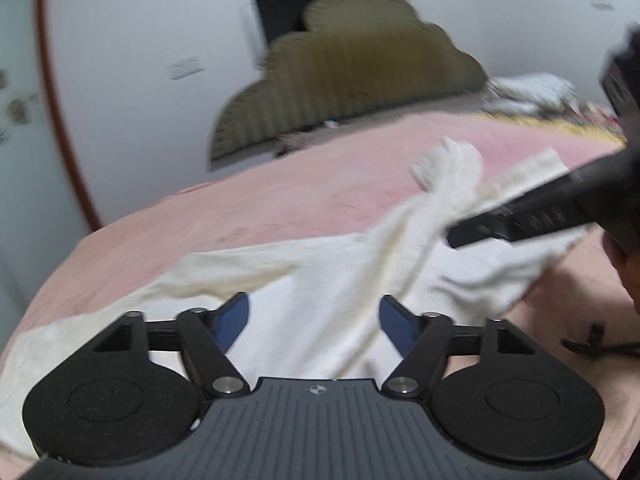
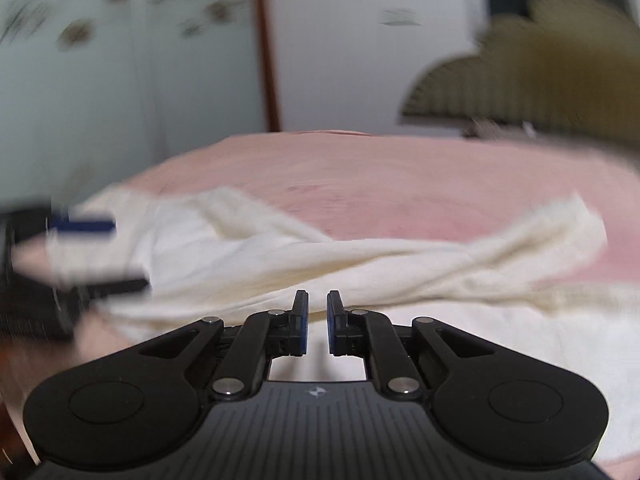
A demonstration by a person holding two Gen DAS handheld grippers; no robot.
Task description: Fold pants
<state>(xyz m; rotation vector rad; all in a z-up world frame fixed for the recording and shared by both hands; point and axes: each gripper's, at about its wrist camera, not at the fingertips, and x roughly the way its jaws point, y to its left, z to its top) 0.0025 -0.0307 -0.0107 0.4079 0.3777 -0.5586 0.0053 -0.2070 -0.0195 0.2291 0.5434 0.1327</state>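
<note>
Fingers on left gripper (image 1: pixel 314 320) spread wide over the cream pants (image 1: pixel 320 264), right gripper (image 2: pixel 317 322) nearly closed, holding nothing; flatten that twisted leg (image 2: pixel 400 256) before folding

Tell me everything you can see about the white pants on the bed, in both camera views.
The pants are cream-white, of soft, crumpled cloth that looks like cotton. They lie spread, not yet folded, on the pink bed cover. One part is twisted into a raised rope-like fold that runs across them; the far end sticks up. The left gripper is open, with cloth lying between its blue pads. The right gripper is nearly shut above the cloth; whether it pinches any is unclear. Motion blur hides seams and waistband.
</note>
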